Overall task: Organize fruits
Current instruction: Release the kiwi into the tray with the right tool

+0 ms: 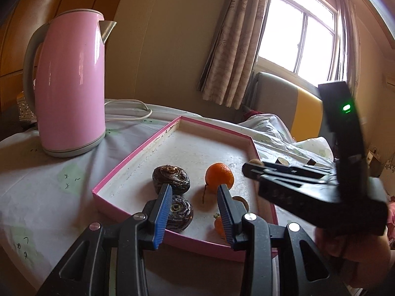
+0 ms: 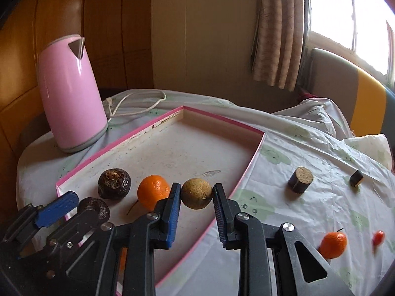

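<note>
Right tongs clamp the light, firm brown fruit across its middle above the pink tray; left tongs stand wide, empty.

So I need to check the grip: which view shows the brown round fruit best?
The right wrist view: the brown round fruit sits unobstructed between the right claw fingers. In the left wrist view only a sliver shows behind a finger.

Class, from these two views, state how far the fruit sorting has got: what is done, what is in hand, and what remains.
Done: two dark wrinkled fruits and an orange lie in the pink tray. In hand: the right tongs grip a brownish round fruit over the tray's edge; the left tongs are open, empty. Left: another orange and a small red fruit on the tablecloth.
</note>
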{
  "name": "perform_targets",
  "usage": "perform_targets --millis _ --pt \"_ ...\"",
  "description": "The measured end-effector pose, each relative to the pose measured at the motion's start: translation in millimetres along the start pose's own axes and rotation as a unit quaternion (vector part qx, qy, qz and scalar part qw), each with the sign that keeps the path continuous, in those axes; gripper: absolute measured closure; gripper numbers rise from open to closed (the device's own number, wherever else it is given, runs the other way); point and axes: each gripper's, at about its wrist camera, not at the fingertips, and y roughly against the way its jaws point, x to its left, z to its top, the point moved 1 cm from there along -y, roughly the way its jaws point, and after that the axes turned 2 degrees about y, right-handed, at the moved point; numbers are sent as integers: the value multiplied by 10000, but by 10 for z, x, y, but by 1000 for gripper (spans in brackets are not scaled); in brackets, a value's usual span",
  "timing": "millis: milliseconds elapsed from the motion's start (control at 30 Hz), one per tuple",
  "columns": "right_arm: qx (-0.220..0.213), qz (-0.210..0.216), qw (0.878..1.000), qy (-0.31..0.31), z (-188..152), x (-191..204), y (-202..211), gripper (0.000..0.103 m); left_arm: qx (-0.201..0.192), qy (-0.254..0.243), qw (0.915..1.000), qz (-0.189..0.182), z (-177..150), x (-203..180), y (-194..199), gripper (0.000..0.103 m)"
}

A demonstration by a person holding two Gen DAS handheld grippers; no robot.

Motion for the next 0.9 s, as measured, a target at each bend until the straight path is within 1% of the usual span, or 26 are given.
perform_targets --millis 67,100,167,233,267,333,433,567,667,767,833,867,900 --pt "137 -96 9999 -40 -22 -8 -98 75 4 -3 10000 -13 -2 1 0 65" --pt "155 -68 9998 -128 -37 -40 -106 71 7 -14 10000 -7 -2 -5 -4 65" --pt "-26 46 9992 -405 -60 -127 2 65 5 -18 10000 -27 -6 -23 -12 65" --pt "-255 14 9974 -676 -114 -214 171 39 8 -40 10000 -55 -10 -63 -24 65" --pt "-411 21 9959 -806 -145 -258 272 37 3 -60 10000 -78 -12 -86 -27 65" --pt "-572 -45 9936 -975 -239 -369 465 36 2 -125 9998 -180 -23 -146 -20 65" --pt "-665 -343 9892 -1259 -409 -595 729 36 5 -344 9989 -325 -42 -287 13 65" --pt "-568 -952 9797 -1671 -673 -1029 1040 36 81 -603 9966 -547 -108 -526 43 65" --pt "-455 -1463 9662 -2074 -902 -1481 1205 36 240 -744 9942 -737 -164 -763 12 65" --pt "-214 -1898 9487 -2520 -1048 -2043 1259 36 479 -912 9899 -975 -205 -1049 -48 65" --pt "-39 -2084 9371 -2799 -1102 -2390 1276 37 659 -954 9864 -1167 -220 -1238 -93 65" --pt "-14 -2087 9333 -2923 -1107 -2542 1245 37 750 -984 9842 -1266 -221 -1341 -122 64" --pt "-11 -2037 9321 -2995 -1099 -2663 1211 37 841 -1018 9824 -1324 -209 -1450 -169 64"
